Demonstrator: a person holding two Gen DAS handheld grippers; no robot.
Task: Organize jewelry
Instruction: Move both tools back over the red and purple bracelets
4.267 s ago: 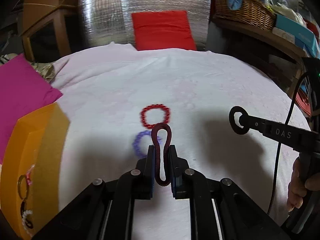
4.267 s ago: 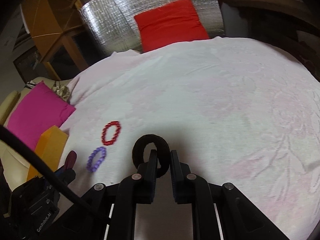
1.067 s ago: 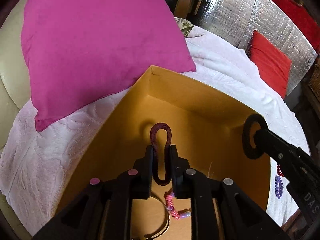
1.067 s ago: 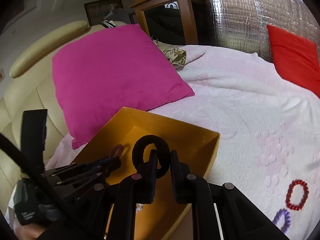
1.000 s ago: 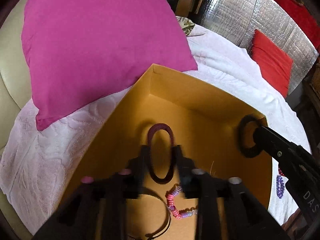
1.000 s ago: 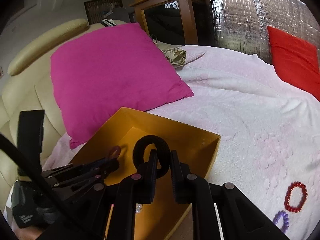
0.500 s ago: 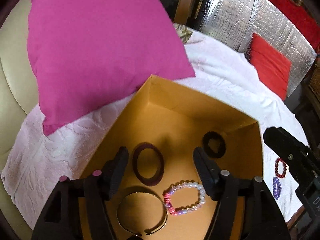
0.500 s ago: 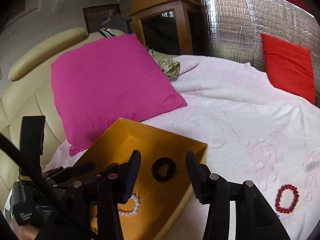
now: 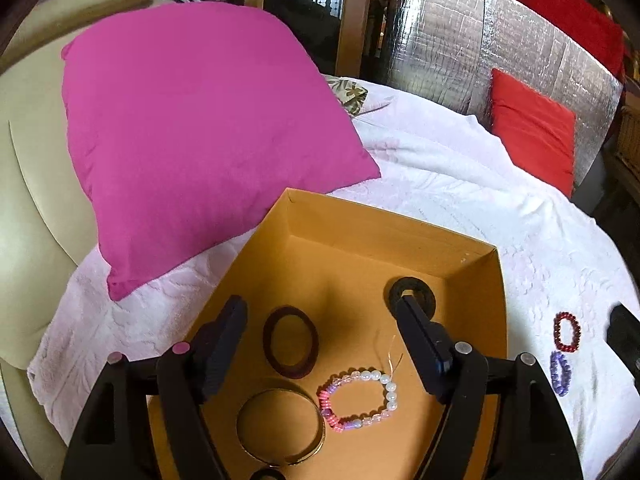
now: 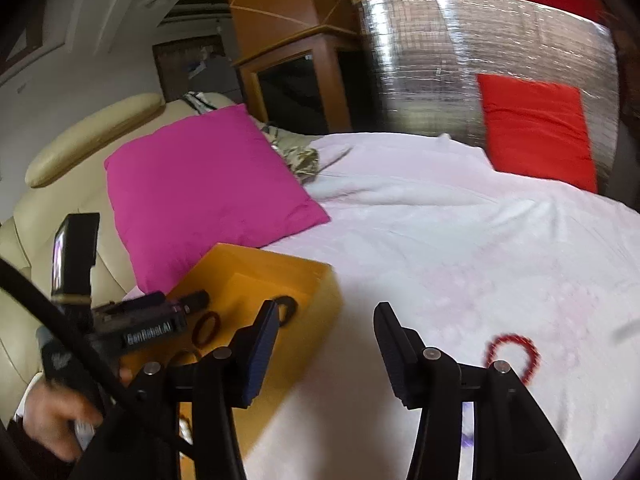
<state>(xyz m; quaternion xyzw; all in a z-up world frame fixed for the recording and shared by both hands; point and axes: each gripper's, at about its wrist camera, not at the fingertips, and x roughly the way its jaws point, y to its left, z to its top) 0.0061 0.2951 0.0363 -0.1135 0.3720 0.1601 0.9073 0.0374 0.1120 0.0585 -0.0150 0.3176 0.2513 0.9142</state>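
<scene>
Here, going left to right in the left wrist view: a pink pillow leans on a cream sofa, and just in front of it an orange box sits on the white bed cover. The left claw hovers over the box, its jaws spread and opening wider, with nothing pinched between them. On the box floor below lie a maroon ring, a gold bangle, a pink-and-white bead bracelet and a black ring, the last partly behind the claw's right finger.

Right of the box, out on the cover, 2 pieces are left: a red bracelet and, just below it, a purple bracelet. They lie close together, 1 above the other, well apart from the box.

In the right wrist view the right claw is also spread, opening, and empty. The red bracelet shows low and to the right of its jaws, lying flat; the purple one is mostly hidden behind the claw's right finger. The box is off to its left.

I judge the right hand the nearer of the 2, so the next pick turns on swinging that claw rightward and down onto the red loop, pinching across its bead rim.
</scene>
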